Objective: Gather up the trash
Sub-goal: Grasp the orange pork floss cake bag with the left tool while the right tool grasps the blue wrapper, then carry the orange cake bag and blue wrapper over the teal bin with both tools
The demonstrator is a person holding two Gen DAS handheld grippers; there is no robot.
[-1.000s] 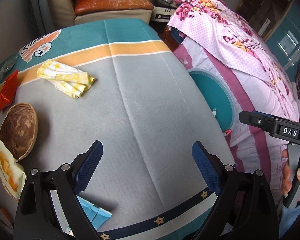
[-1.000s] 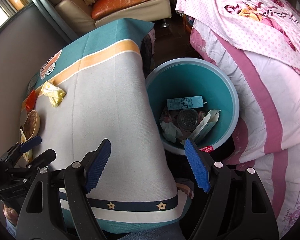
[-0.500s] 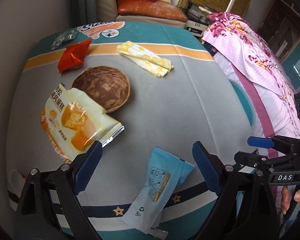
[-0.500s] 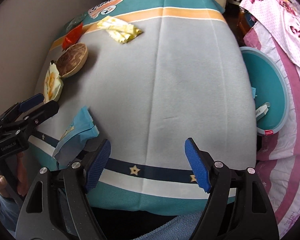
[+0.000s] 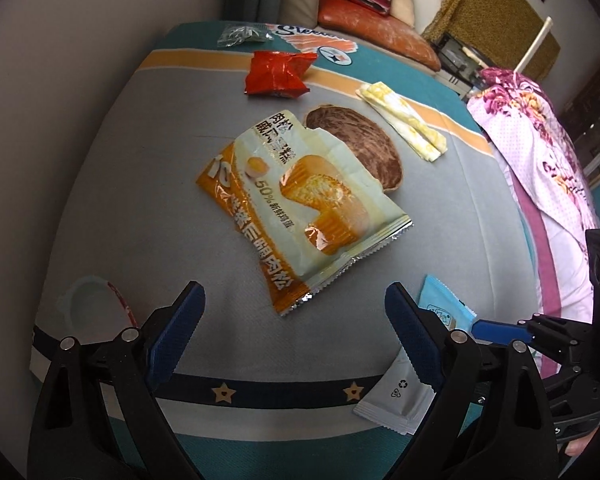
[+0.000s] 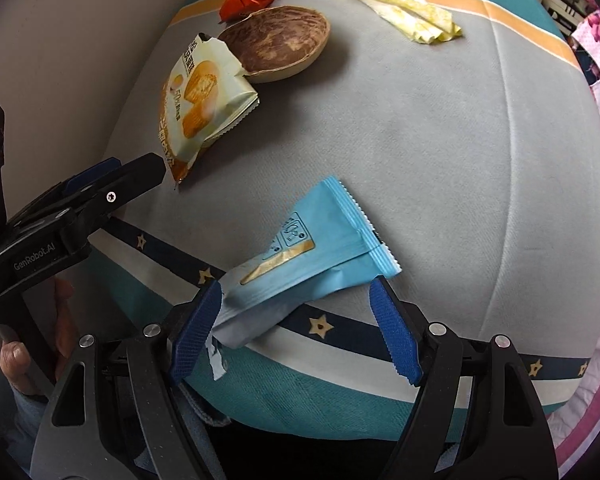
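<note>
Jaws wide apart on both: left gripper [image 5: 294, 330] over bare grey tablecloth [image 5: 148, 216] just short of orange cake wrapper [image 5: 300, 204]; right gripper [image 6: 296, 330] straddling light-blue snack wrapper [image 6: 308, 264] at table edge, pads not pressing. Beyond: brown shell bowl [image 6: 276, 42], red wrapper [image 5: 278, 74], yellow wrapper [image 6: 404, 8].

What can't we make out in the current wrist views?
- Light blue snack wrapper: in the left wrist view the left tool's right finger hides its middle; the right view shows it whole.
- Pale round lid-like item: left wrist view, blurred at the fisheye edge; what it is cannot be told.
- Clear crumpled wrapper: far edge of the cloth, too small for detail.
</note>
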